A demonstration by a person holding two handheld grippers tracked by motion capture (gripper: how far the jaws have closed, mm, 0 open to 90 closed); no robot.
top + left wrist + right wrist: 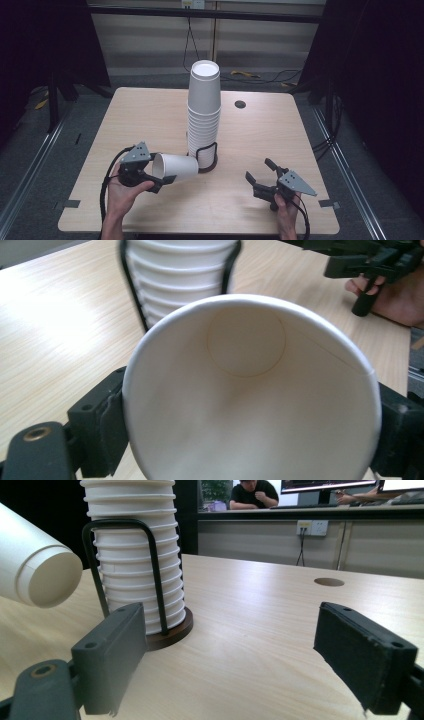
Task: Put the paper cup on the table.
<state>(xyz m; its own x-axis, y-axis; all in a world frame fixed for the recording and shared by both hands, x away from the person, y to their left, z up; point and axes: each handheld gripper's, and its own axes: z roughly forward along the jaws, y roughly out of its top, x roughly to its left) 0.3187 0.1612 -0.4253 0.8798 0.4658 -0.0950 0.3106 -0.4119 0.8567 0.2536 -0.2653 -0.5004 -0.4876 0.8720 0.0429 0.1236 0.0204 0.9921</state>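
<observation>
This looks like a lab or test room set inside an office. A pale wooden worktop [150, 115] with a round cable hole [240, 104] stands on grey carpet, flanked by metal floor rails [30, 167] and black curtains [385, 75] on both sides. Tape marks [67, 204] sit at the worktop's corners, and loose cables [190, 40] hang down to the floor behind it. From the right gripper view, a wall socket [311, 527] shows on a low partition, and beyond it a person sits at a desk [310, 510] with monitors [330, 485].
</observation>
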